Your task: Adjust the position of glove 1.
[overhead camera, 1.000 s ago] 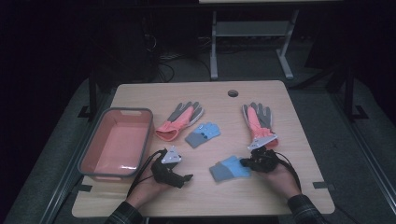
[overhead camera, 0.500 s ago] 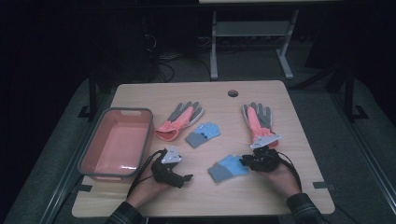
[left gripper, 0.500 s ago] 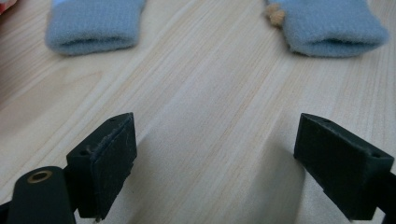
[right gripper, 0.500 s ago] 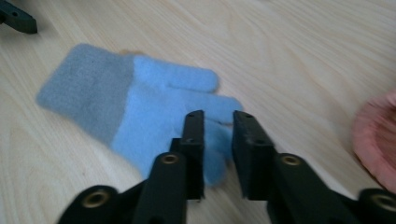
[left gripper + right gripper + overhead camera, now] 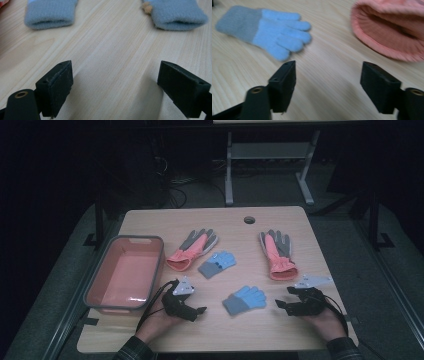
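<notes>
Four gloves are laid out on the table [image 5: 150,340]. The near blue glove [image 5: 245,299] is seen at lower centre of the high view, flat, between the two grippers and apart from both; in the right gripper view it lies at upper left, grey cuff to the left, fingers pointing right. A second blue glove [image 5: 217,264] is placed just above and left of it, close beside an orange glove [image 5: 192,250] at centre. Another orange glove [image 5: 276,252] is found right of centre, its cuff toward the person.

The right gripper [image 5: 286,304] is held low at lower right with its jaws spread wide and nothing between them; bare wood is seen in the gap. The left gripper [image 5: 199,311] rests at lower left, jaws likewise wide apart and empty, both blue cuffs showing ahead of it at the top of its view.

The bin [image 5: 156,265] at the left of the high view appears to hold nothing. Judged from this, no glove has been picked up or put away: all four remain to be handled, and the near blue glove seems the likeliest first pick.
</notes>
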`<act>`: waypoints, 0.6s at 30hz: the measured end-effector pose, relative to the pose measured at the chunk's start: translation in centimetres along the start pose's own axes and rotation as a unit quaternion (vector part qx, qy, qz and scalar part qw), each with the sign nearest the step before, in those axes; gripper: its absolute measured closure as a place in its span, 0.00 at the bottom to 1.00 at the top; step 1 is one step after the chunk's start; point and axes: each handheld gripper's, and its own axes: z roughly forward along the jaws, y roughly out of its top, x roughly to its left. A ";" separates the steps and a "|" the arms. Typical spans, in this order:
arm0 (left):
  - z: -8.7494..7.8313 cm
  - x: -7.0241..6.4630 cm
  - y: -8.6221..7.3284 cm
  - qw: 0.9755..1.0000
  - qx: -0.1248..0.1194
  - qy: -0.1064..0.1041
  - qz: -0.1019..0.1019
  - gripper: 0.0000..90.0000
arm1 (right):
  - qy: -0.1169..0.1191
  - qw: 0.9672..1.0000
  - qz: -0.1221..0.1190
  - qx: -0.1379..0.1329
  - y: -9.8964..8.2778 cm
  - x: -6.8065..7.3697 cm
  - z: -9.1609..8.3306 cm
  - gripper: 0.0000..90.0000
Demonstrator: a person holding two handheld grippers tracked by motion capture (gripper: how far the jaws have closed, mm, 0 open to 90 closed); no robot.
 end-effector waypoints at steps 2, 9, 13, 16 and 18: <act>0.0 0.0 0.0 1.000 0.001 0.000 0.001 0.14 | -0.009 1.000 0.005 -0.006 -0.7 -0.4 -0.4 0.26; 0.0 0.0 0.0 1.000 0.000 0.000 0.000 0.14 | -0.044 0.999 0.010 -0.009 -2.3 -1.3 -0.7 0.16; 0.0 0.0 0.0 1.000 0.000 0.000 0.000 0.14 | -0.051 0.999 0.009 -0.003 -2.4 -1.2 -0.2 0.15; 0.0 0.0 0.0 1.000 0.000 0.000 0.000 0.14 | -0.050 0.999 0.006 0.000 -2.5 -1.1 0.1 0.13; 0.0 0.0 0.0 1.000 0.000 0.000 0.000 0.14 | -0.049 0.999 0.008 -0.001 -2.5 -1.1 0.2 0.12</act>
